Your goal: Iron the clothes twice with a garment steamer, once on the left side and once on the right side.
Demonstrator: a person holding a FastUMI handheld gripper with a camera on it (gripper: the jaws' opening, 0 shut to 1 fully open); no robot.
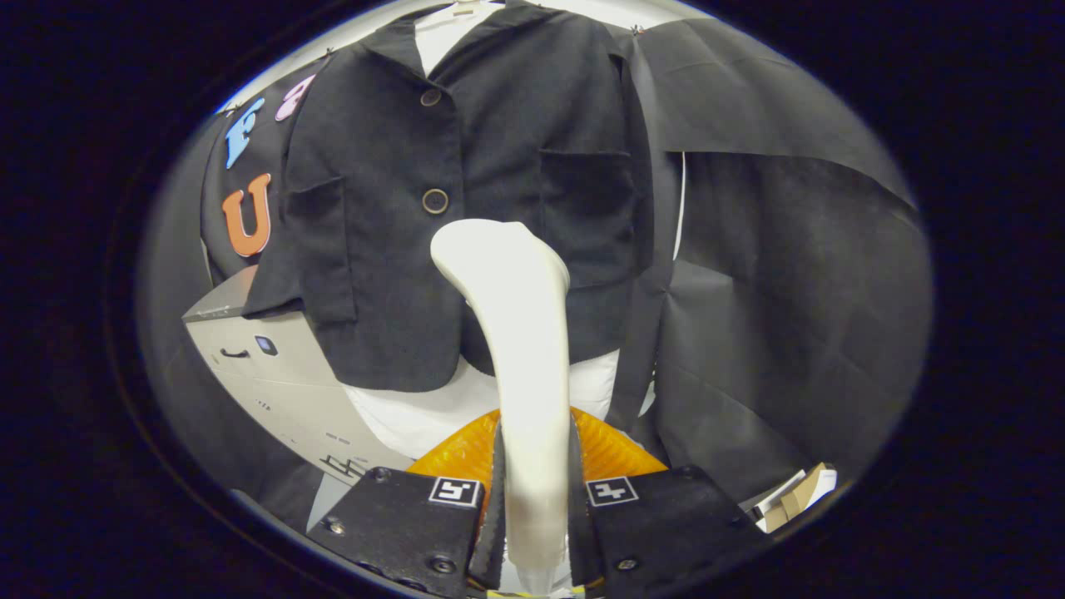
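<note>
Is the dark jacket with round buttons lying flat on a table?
No, the dark jacket hangs upright beyond the tongs, which clamp the white steamer handle.

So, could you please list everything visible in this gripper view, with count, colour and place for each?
garment steamer: one, cream-white, handle clamped between the fingers, head raised in front of the jacket's lower front
jacket: one, black, buttoned, hanging beyond the fingers
buttons: two visible, dark, down the jacket's front
white garment: one, under the jacket, showing at collar and hem
grey cabinet: one, beside the jacket's lower sleeve
orange object: one, just ahead of the fingers, behind the steamer handle
cardboard piece: one, tan and white, low beside the black cloth
gripper: one, both fingers pressed on the steamer handle
</note>
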